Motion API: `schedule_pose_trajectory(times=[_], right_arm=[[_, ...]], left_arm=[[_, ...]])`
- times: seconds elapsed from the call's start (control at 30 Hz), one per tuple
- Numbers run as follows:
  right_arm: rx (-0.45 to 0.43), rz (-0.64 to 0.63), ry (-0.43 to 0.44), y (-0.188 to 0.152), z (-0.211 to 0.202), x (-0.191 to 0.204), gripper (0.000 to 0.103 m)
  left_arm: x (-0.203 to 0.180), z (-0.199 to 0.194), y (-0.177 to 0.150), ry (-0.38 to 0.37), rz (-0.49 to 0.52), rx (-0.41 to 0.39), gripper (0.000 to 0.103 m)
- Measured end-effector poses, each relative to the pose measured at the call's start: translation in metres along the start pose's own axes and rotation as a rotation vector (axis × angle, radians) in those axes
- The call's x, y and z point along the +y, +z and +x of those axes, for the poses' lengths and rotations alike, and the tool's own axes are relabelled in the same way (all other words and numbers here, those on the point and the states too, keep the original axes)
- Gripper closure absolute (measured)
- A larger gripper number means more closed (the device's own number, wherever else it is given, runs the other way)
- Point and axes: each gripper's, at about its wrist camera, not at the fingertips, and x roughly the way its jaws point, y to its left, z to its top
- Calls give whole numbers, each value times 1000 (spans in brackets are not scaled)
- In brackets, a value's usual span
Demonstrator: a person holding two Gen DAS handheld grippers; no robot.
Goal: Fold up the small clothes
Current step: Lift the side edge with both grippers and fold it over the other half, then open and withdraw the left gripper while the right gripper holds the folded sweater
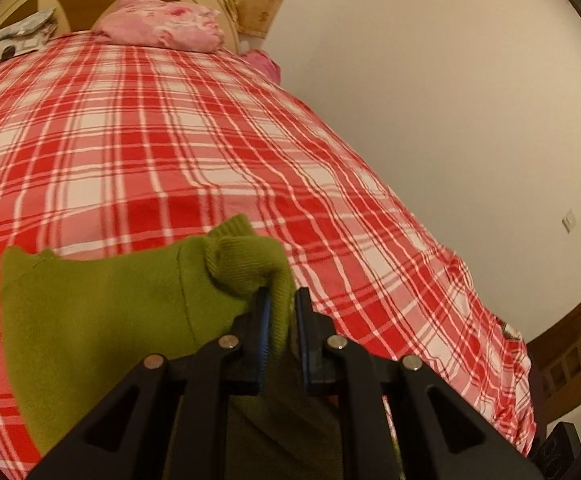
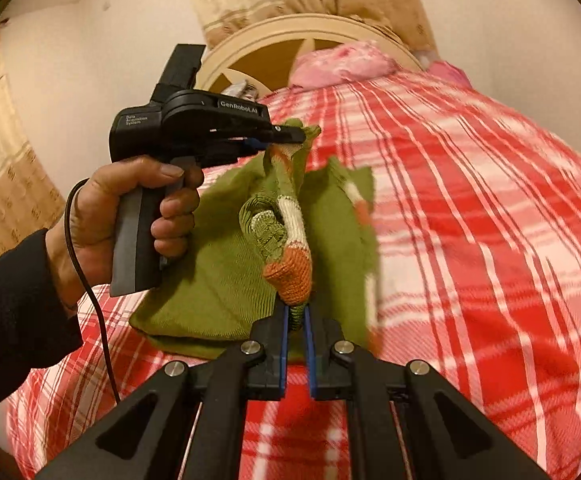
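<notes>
A small green knit sweater with orange and white striped cuffs hangs lifted over the red plaid bed. My left gripper is shut on a green ribbed edge of it. In the right wrist view the left gripper holds the sweater's top edge up high. My right gripper is shut on the orange and white striped sleeve end. The sweater's lower part rests bunched on the bed.
The red and white plaid bedspread covers the bed. A pink floral pillow lies by the cream headboard. A white wall runs along the bed's right side. Beige curtains hang on the left.
</notes>
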Motion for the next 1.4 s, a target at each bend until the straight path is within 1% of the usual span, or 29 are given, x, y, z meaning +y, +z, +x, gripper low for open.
schedule_pose_trajectory(times=[0.1,0.13,0.2,0.23,0.3,0.33,0.37,0.4,0.43,0.47,0.5,0.53,0.6,0.67,0.77,0.8,0.83,0.87,0.9,0.93,0.97,1.0,1.03,1.1,1.17,1.23,1.3,1.33,1.4], right_arm=[[24,33,-9,-5,3,-11,97],[37,47,-11,-7,5,-15,97],[49,72,-7,-9,7,-21,97],[56,93,9,-11,7,-24,97],[62,103,23,-11,8,-27,96],[56,108,27,-11,5,-29,93],[54,112,28,-11,3,-30,91],[52,114,22,-11,0,-32,77],[47,117,1,-10,-4,-34,56],[36,124,-4,-9,-8,-36,47],[20,132,-5,-6,-13,-38,44],[9,129,-9,0,-17,-39,44],[-5,103,-23,11,-19,-36,44],[-16,58,-14,30,-16,-27,44],[-7,14,22,53,0,-14,46],[12,9,26,60,9,-12,51],[40,3,23,69,24,-10,59],[53,5,24,74,34,-10,63],[71,12,20,79,45,-11,65],[115,32,24,84,62,-15,65],[142,53,35,86,74,-19,65],[155,75,44,86,81,-21,79],[169,90,57,86,88,-24,89],[150,75,24,85,85,-24,91],[110,63,-29,85,73,-26,92],[94,65,-83,82,68,-32,93],[122,70,-83,77,75,-37,93],[152,63,-68,74,81,-39,92],[151,72,-74,74,82,-42,91]], left_arm=[[-12,8,-2,27,39,1,91],[-18,10,-3,55,62,4,91],[-29,5,-6,65,104,4,91],[-33,0,-8,74,130,-9,89],[-45,-19,-15,98,214,-40,85],[-47,-28,-19,110,234,-57,79],[-48,-38,-24,117,248,-73,69],[-47,-50,-31,122,260,-92,62],[-43,-63,-40,142,268,-117,49],[-40,-72,-47,173,269,-136,40],[-35,-80,-56,200,267,-151,39],[-27,-90,-67,215,254,-159,39],[-16,-100,-81,247,227,-161,35],[-2,-110,-98,275,182,-174,28],[9,-111,-115,293,143,-159,25],[12,-111,-119,297,130,-151,25],[17,-111,-123,296,114,-147,25],[20,-109,-126,290,100,-146,25],[22,-108,-128,290,89,-144,25],[24,-106,-129,288,77,-142,25],[26,-103,-130,281,68,-140,23],[27,-101,-132,278,60,-138,21],[28,-99,-133,282,54,-133,17],[25,-95,-137,302,71,-122,15],[23,-93,-143,309,93,-113,10],[20,-91,-146,314,106,-106,8],[18,-86,-147,330,115,-85,5],[20,-85,-147,331,114,-75,3],[23,-82,-149,323,99,-63,3]])
